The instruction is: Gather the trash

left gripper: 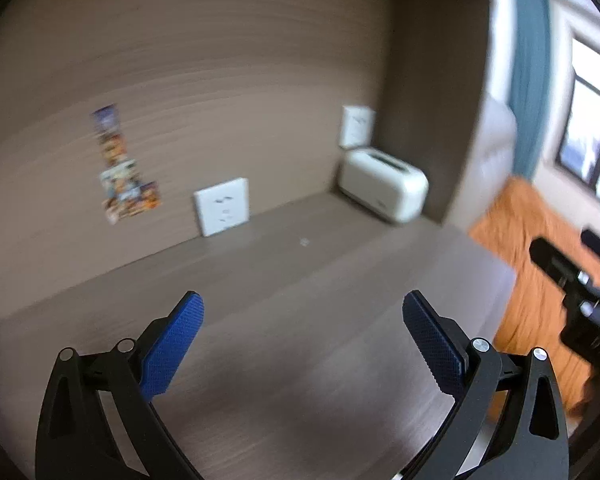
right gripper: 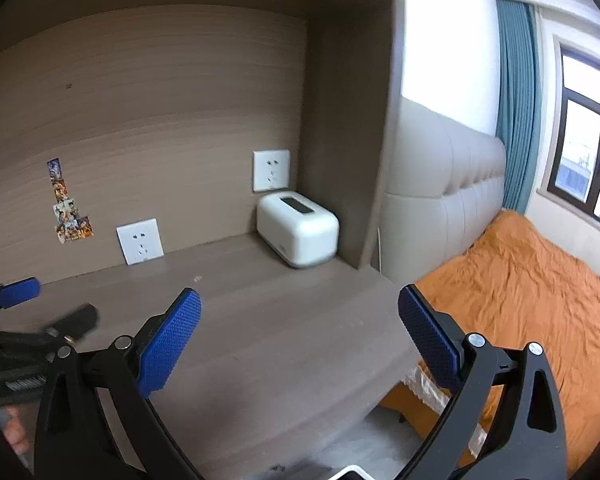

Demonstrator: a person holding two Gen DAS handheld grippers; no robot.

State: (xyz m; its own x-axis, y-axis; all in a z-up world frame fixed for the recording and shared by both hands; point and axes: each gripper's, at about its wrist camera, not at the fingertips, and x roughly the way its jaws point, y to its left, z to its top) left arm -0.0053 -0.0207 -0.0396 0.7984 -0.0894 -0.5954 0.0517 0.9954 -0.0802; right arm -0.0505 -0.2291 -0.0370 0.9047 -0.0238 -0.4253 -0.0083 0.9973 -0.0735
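My left gripper (left gripper: 302, 304) hovers open over a brown wooden desk (left gripper: 284, 320), its blue pads wide apart with nothing between them. My right gripper (right gripper: 299, 300) is also open and empty above the same desk (right gripper: 268, 320), near its right edge. A tiny pale scrap (left gripper: 304, 242) lies on the desk well ahead of the left gripper; the same scrap (right gripper: 197, 279) shows as a small speck in the right wrist view. The right gripper (left gripper: 572, 276) appears at the right edge of the left wrist view, and the left gripper (right gripper: 40, 312) at the left edge of the right wrist view.
A white box-shaped appliance (right gripper: 298, 230) sits in the desk's back right corner. Two white wall sockets (right gripper: 140, 240) (right gripper: 271, 170) and a strip of colourful stickers (right gripper: 69, 216) are on the back panel. An orange-covered bed (right gripper: 520, 300) with a padded headboard (right gripper: 440, 184) lies right of the desk.
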